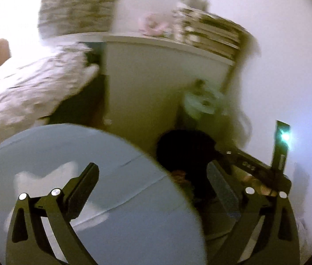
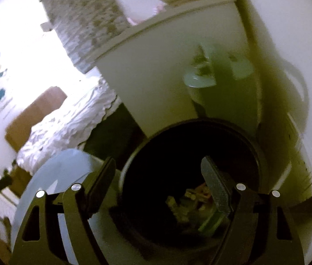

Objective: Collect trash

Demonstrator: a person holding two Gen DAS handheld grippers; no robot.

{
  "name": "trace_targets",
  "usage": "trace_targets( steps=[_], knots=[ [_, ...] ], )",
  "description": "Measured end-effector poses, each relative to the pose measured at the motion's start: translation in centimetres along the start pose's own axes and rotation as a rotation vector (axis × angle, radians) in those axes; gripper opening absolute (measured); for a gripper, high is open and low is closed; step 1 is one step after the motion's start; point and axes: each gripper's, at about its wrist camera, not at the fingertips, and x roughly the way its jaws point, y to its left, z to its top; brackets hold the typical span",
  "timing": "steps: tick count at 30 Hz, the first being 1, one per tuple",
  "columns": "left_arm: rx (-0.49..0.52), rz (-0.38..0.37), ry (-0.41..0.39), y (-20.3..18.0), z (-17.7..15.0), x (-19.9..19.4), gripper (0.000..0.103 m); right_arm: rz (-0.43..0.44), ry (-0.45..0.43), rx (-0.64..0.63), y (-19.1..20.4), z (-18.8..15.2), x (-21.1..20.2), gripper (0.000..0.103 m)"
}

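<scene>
The right hand-held gripper (image 2: 158,183) hangs wide open and empty over the mouth of a dark round bin (image 2: 264,154), where scraps of trash (image 2: 191,198) lie at the bottom, too dim to identify. The left hand-held gripper (image 1: 153,183) is also spread wide and empty, above a pale blue round lid (image 1: 111,176) beside the bin. A crumpled white scrap (image 1: 34,178) seems to lie on the lid. It is probably light, soft and crushable, best pinched across its bunched middle. A white cabinet (image 2: 151,84) stands behind the bin, with a bed (image 1: 23,92) farther off.
</scene>
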Motion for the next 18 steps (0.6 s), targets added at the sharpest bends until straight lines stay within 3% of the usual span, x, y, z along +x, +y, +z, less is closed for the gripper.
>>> trace_targets(
  steps=[4,8,10,15,18],
  knots=[
    [-0.101,0.123,-0.054,3.8,-1.3,-5.6,0.097,0.042,-0.04,-0.103,4.8,-1.3,-1.7,0.079],
    [-0.203,0.25,-0.104,7.9,-3.1,-11.2,0.097,0.158,-0.049,-0.203,11.7,-3.7,-4.3,0.08],
    [-0.236,0.312,-0.126,9.8,-4.1,-13.8,0.097,0.227,-0.043,-0.222,14.8,-4.7,-5.8,0.093],
    [-0.252,0.413,-0.154,12.5,-6.0,-18.7,0.097,0.425,-0.057,-0.307,24.1,-6.2,-10.8,0.098],
    [-0.255,0.461,-0.18,13.5,-7.0,-21.5,0.097,0.493,-0.065,-0.345,27.9,-6.4,-12.9,0.098]
  ],
)
